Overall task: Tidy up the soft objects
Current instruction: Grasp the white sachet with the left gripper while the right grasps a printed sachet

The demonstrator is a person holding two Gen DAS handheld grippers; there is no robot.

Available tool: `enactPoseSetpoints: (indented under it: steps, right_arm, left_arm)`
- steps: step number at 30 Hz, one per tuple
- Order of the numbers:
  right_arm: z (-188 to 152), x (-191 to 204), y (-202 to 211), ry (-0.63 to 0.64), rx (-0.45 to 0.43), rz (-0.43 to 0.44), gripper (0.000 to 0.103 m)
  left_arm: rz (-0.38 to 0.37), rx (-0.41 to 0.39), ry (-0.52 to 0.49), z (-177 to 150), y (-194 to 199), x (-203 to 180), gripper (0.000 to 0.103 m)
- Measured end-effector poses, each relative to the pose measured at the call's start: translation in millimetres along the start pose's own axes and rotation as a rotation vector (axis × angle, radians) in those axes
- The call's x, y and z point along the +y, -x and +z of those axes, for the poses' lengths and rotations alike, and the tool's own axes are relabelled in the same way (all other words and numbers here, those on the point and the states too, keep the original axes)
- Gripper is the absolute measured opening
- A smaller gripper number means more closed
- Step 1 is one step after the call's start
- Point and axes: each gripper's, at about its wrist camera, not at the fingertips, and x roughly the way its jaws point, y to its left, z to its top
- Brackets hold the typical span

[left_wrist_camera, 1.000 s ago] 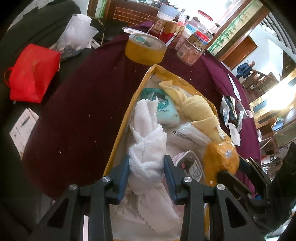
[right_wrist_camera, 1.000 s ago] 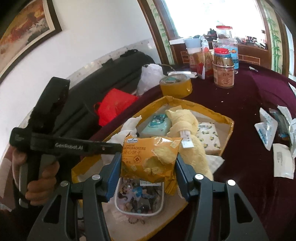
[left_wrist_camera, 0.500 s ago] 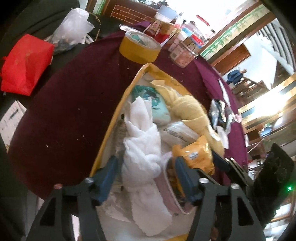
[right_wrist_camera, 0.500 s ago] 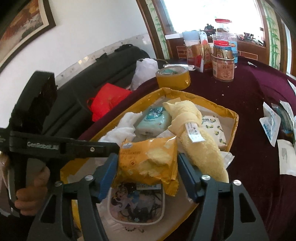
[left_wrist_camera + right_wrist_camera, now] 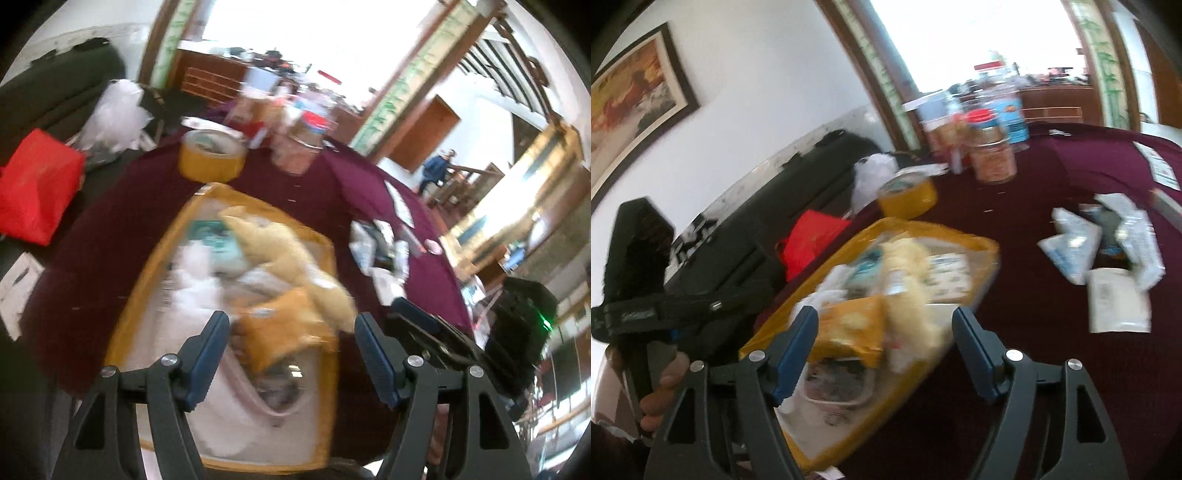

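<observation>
A yellow-rimmed box (image 5: 159, 258) (image 5: 982, 251) sits on the maroon table. In it lie a white towel (image 5: 192, 280) (image 5: 831, 291), a yellow plush towel (image 5: 284, 254) (image 5: 908, 266), a teal pack (image 5: 218, 240), an orange cracker packet (image 5: 280, 332) (image 5: 849, 325) and a clear tub (image 5: 834, 384). My left gripper (image 5: 291, 354) is open and empty above the box's near end. My right gripper (image 5: 884, 354) is open and empty, with the cracker packet lying below it. Both views are blurred.
A yellow tape roll (image 5: 210, 158) (image 5: 908, 192) and jars (image 5: 299, 147) (image 5: 993, 155) stand beyond the box. Loose white packets (image 5: 1108, 240) (image 5: 380, 254) lie on the table to the right. A red bag (image 5: 37, 192) and a white plastic bag (image 5: 114, 118) sit at the left.
My left gripper let go of the white towel and opened. My right gripper let go of the cracker packet, which now lies in the box. Both grippers pulled back and up.
</observation>
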Motion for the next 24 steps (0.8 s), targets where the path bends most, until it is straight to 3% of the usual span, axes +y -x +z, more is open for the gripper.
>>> enactPoseSetpoints:
  steps: [11,17,20,24]
  right_arm:
    - [-13.7,-115.3,45.4,-0.249,-0.013,-0.184,0.076]
    - [36.9,-176.0,41.8,-0.281,-0.004,-0.321,0.078]
    - [61.5,-204.0,18.4,-0.248,0.035,-0.319,0.080]
    - [61.2,-238.4,-4.8,-0.258,0.037,-0.292,0.080]
  left_arm:
    - [-0.070,0.104,-0.111,-13.1,-40.7,-70.9,0.074]
    - [-0.063,0.134,-0.151,-17.0,-50.6,-95.4,0.074]
    - [-0.058,0.150,-0.161,-18.0,-55.9,-104.5,0.074]
    - [-0.045,0.167,-0.170,-21.0,-62.6,-110.9,0.074]
